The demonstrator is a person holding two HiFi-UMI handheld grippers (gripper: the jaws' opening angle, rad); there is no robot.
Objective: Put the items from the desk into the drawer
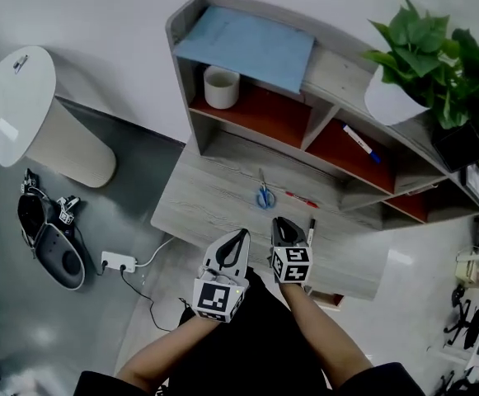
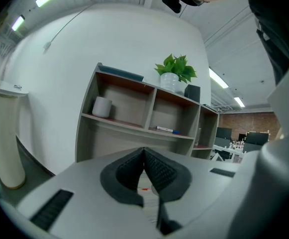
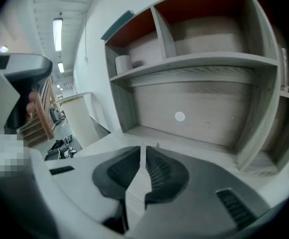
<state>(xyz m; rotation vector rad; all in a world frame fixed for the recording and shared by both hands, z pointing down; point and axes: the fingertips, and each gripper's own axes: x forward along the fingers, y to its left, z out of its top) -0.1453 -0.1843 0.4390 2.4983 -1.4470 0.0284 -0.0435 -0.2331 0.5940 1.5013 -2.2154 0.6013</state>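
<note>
L gripper (image 1: pixel 239 239) & R gripper (image 1: pixel 282 224): jaws were clenched, nothing held; both hovered over desk (image 1: pixel 198 200) front edge. On desk ahead lay scissors (image 1: pixel 265 197), red pen (image 1: pixel 302 200), black marker (image 1: pixel 311 230); marker just beside R gripper.

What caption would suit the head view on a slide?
Left gripper and right gripper poised at a desk bearing scissors, a red pen and a black marker.

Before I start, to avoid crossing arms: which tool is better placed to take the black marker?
Right. The right tool is just beside the black marker; the left tool is farther, with the right one between them. Both are shut and empty.
</note>
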